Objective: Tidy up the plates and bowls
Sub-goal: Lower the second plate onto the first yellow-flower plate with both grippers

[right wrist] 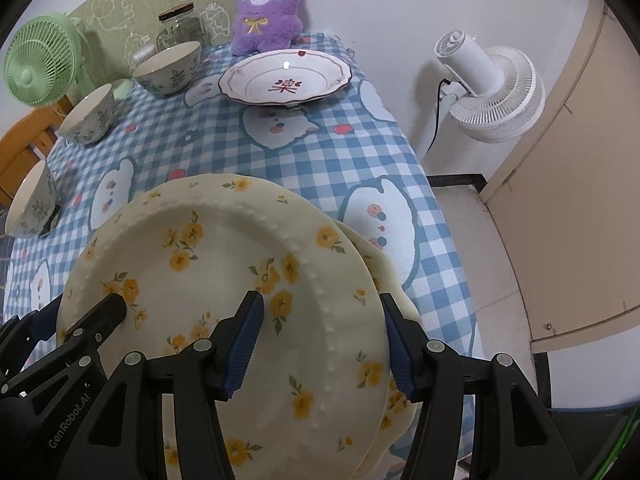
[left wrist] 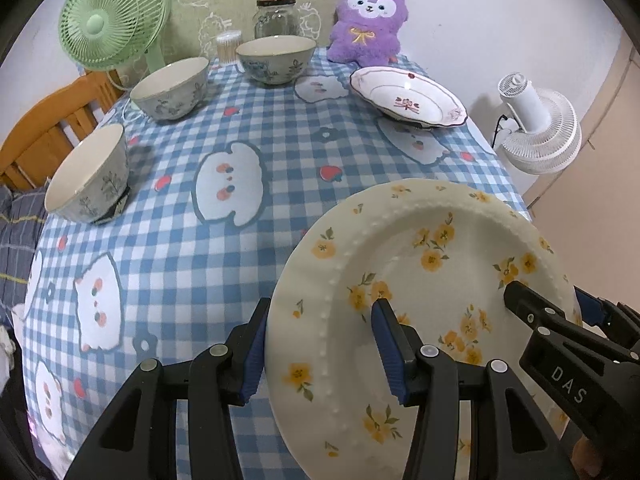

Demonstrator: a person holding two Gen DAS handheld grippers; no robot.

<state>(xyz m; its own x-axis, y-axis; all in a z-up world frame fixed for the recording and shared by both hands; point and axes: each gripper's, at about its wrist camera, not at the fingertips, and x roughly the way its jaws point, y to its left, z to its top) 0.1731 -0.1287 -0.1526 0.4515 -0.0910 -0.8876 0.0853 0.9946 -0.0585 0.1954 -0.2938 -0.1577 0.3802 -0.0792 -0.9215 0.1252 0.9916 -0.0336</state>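
A cream plate with yellow flowers hangs tilted over the near right part of the checked table. My left gripper is shut on its left rim, one finger on top and one underneath. On the opposite rim, my right gripper is shut in the same way. A second plate of the same pattern shows just under it on the right. At the back right lies a white plate with a dark pink rim. Three patterned bowls line the left side.
A purple plush toy, a glass jar and a green fan stand along the back. A wooden chair is at the left. Past the table's right edge, a white fan stands on the floor.
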